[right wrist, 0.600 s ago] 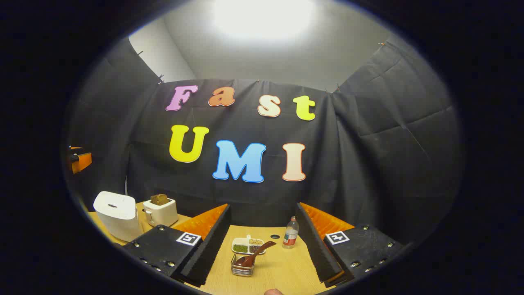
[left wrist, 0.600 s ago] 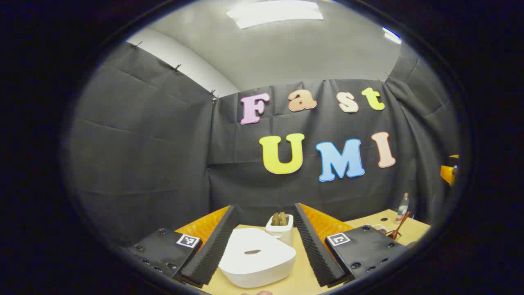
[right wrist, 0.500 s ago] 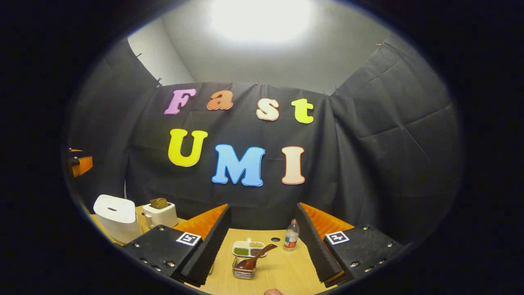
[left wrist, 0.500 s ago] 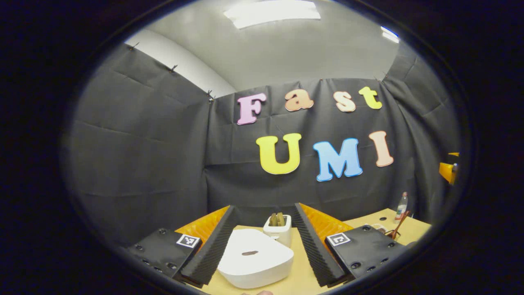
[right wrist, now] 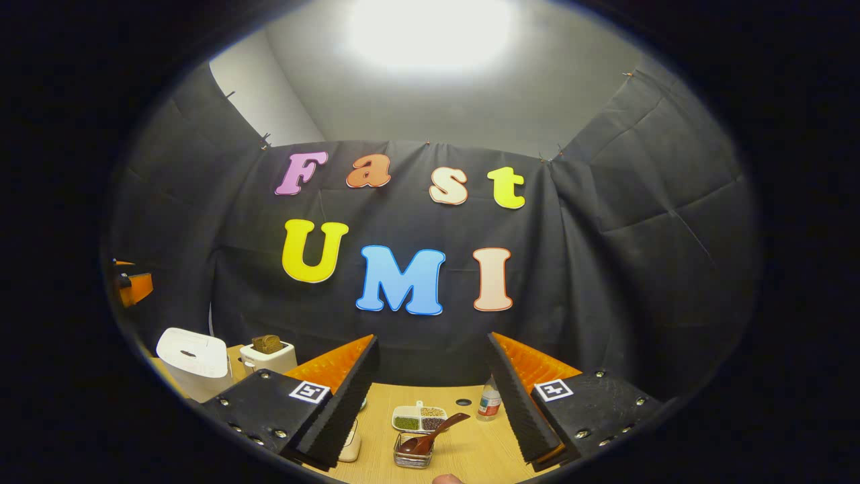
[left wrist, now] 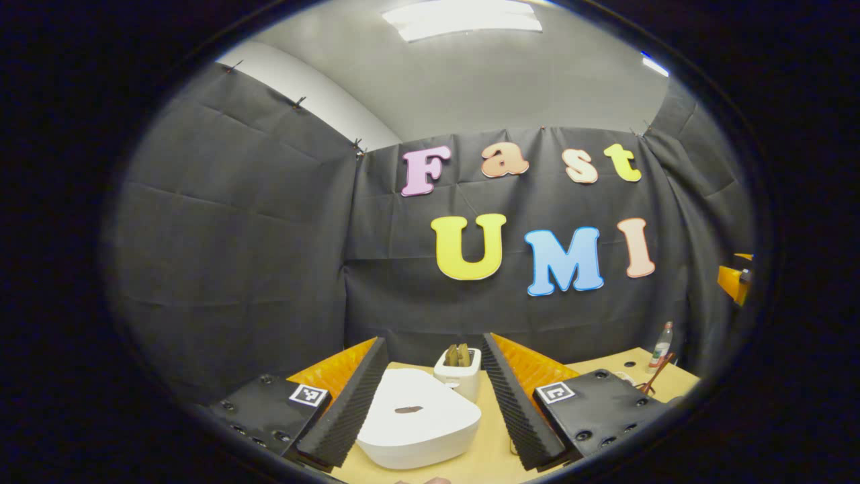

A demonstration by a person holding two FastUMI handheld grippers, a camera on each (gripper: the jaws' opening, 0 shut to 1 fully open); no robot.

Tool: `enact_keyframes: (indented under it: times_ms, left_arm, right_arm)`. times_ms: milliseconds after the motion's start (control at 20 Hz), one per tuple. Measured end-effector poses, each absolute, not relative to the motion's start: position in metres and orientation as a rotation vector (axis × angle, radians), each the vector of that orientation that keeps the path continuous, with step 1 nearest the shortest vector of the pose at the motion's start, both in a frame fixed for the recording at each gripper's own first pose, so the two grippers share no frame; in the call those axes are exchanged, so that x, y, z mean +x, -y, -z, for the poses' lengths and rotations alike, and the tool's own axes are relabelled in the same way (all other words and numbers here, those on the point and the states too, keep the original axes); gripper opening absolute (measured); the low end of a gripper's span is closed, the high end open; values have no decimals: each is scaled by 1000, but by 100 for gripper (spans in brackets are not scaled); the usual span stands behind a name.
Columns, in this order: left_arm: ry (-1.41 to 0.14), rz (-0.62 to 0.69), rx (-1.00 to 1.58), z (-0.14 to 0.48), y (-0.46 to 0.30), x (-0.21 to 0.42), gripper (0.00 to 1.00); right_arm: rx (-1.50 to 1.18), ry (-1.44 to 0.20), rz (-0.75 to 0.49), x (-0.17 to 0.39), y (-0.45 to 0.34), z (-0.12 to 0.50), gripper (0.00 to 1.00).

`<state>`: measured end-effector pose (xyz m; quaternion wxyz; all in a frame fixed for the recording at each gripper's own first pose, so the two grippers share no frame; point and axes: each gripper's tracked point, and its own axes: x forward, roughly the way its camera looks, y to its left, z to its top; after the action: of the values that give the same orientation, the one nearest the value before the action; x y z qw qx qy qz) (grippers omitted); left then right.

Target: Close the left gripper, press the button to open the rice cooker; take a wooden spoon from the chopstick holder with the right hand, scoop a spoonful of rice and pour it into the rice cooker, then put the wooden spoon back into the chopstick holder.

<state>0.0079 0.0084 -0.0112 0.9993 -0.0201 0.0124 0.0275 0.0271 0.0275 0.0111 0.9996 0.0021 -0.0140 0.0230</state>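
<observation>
A white rice cooker (left wrist: 420,427) with its lid down sits on the wooden table (left wrist: 494,454), just ahead of and between the fingers of my left gripper (left wrist: 433,341), which is open and holds nothing. It also stands far left (right wrist: 195,359) in the right gripper view. A wooden spoon (right wrist: 433,433) leans in a small clear chopstick holder (right wrist: 412,460), close in front of my right gripper (right wrist: 433,338), which is open and empty. Behind the holder lies a divided white dish of grains (right wrist: 420,418).
A white toaster (left wrist: 459,373) with bread in it stands behind the cooker. A plastic bottle (right wrist: 489,402) stands by the right finger. A small white object (right wrist: 349,447) lies partly under the left finger. The other gripper's orange body (right wrist: 134,286) is at the left edge.
The right gripper view has tipped upward, so the holder, dish and bottle sit lower in frame, and the small white object has come into sight. The left gripper view has swung slightly left.
</observation>
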Motion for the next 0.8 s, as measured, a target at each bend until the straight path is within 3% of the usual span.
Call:
enact_keyframes:
  times_ms: [800]
  left_arm:
    - [35,-89,8,-10,-8,10,97]
  right_arm:
    - [28,19,-105,40,-39,-7,95]
